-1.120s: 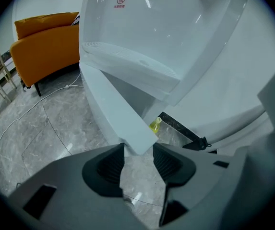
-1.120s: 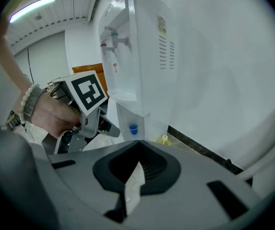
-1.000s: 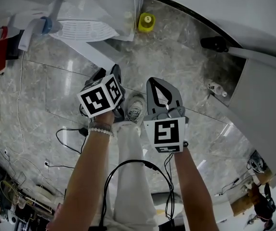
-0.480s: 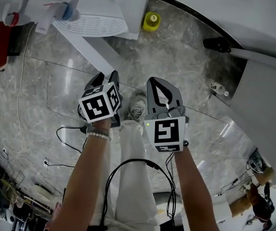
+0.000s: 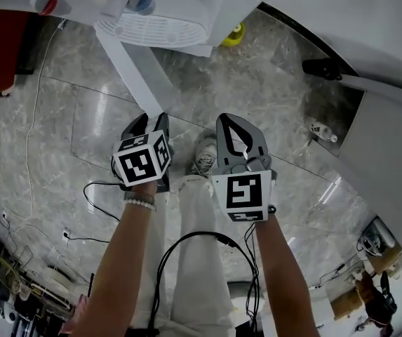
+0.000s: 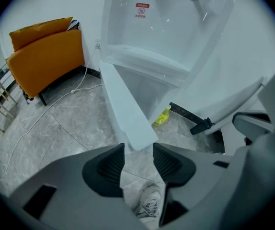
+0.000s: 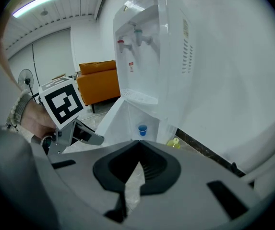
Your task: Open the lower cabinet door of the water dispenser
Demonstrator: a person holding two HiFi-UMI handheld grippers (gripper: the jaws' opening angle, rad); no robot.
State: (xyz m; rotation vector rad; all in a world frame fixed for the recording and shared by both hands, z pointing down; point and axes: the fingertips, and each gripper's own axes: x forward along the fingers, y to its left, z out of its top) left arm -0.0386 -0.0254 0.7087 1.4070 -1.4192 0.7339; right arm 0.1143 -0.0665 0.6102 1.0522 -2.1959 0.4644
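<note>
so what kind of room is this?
Probably an office break area or lounge, indoors. A white water dispenser stands against the wall with its lower door open, an orange sofa sits beside it, and the floor is polished marble-look tile.

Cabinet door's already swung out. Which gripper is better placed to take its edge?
Left, probably. The left gripper has its jaws apart, with the free end of the door just beyond them and in line. The right gripper is shut and would need to open first.
</note>
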